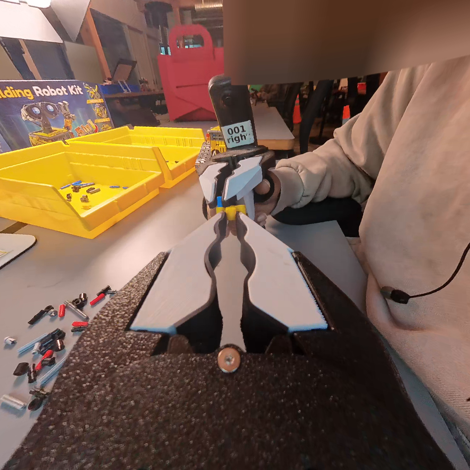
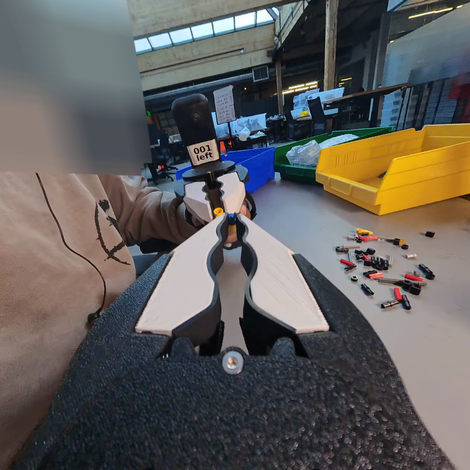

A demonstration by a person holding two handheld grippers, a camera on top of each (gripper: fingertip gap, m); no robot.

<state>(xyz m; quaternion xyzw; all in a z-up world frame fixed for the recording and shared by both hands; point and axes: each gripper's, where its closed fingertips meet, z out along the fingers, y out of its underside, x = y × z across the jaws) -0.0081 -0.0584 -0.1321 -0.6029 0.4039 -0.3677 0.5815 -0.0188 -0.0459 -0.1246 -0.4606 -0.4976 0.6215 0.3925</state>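
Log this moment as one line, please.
left gripper: shut on yellow connector | right gripper: shut on blue pin | tips meeting above grey table

Small yellow connector piece (image 1: 231, 213) with blue pin (image 1: 219, 201), pinched between both claws above table.

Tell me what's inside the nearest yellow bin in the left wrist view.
Inside the nearest yellow bin lie a few small blue pins and dark connector pieces on its floor. The front wall hides the floor strip right behind it.
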